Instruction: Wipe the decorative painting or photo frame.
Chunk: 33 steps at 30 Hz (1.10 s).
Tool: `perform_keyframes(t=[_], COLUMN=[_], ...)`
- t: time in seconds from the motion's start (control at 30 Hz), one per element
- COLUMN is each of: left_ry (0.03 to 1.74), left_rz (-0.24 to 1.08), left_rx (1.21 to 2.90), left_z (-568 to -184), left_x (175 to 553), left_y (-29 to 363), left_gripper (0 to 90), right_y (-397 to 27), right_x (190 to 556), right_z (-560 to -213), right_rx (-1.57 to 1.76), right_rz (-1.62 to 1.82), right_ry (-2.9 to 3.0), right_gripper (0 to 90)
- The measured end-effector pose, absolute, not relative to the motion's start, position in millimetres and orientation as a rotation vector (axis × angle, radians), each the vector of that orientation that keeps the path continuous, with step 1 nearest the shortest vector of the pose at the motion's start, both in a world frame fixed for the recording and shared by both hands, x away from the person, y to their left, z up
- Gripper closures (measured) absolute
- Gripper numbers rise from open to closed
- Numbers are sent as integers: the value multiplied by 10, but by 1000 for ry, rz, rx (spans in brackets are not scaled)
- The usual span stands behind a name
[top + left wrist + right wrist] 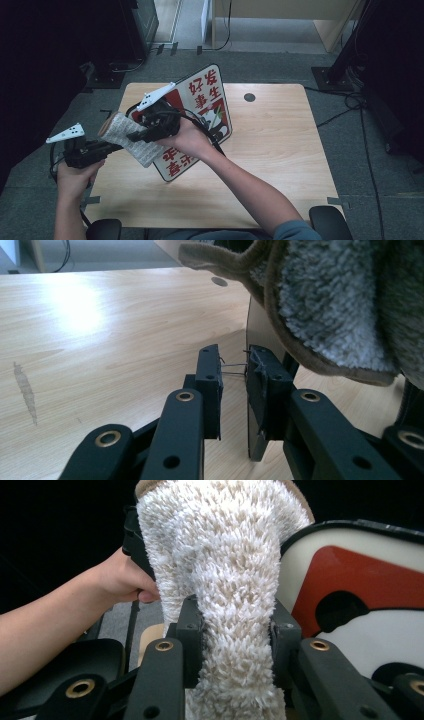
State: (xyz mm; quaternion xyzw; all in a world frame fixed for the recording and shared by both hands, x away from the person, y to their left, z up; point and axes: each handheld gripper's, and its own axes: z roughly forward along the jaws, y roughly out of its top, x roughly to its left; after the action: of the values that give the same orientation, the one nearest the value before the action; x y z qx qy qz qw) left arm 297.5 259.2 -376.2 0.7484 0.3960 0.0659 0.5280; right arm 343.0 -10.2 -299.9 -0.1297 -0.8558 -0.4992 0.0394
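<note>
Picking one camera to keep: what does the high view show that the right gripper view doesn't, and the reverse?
High view adds the whole table and the red characters on the sign. Right gripper view adds the right gripper with its jaws pinching the fluffy cloth, close up. Shared: fluffy cloth, sign, left hand.

Left claw (234,367) nearly closed and empty; right claw (235,630) clamped, arm reaching leftward.

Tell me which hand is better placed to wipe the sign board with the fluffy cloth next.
Right. The right tongs are clamped on the fluffy cloth beside the sign board. The left tongs are nearly closed with no cloth between them, just below it.
</note>
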Motion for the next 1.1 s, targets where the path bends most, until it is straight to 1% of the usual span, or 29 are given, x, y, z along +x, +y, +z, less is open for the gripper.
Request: perform_keyframes(t=[0.3, 1.1], left_ry=[931, 932], left_rz=[146, 126], left_rx=[1805, 1821], left_z=[-3766, -3766], left_x=[3020, 3025], left_y=[2560, 2542], left_gripper=[768, 741], right_y=[-110, -130], right_x=[3406, 3374], right_z=[-3093, -3291], right_rx=[-405, -411], right_rz=[-1512, -1430], right_ry=[-2628, -2649], right_gripper=[678, 681])
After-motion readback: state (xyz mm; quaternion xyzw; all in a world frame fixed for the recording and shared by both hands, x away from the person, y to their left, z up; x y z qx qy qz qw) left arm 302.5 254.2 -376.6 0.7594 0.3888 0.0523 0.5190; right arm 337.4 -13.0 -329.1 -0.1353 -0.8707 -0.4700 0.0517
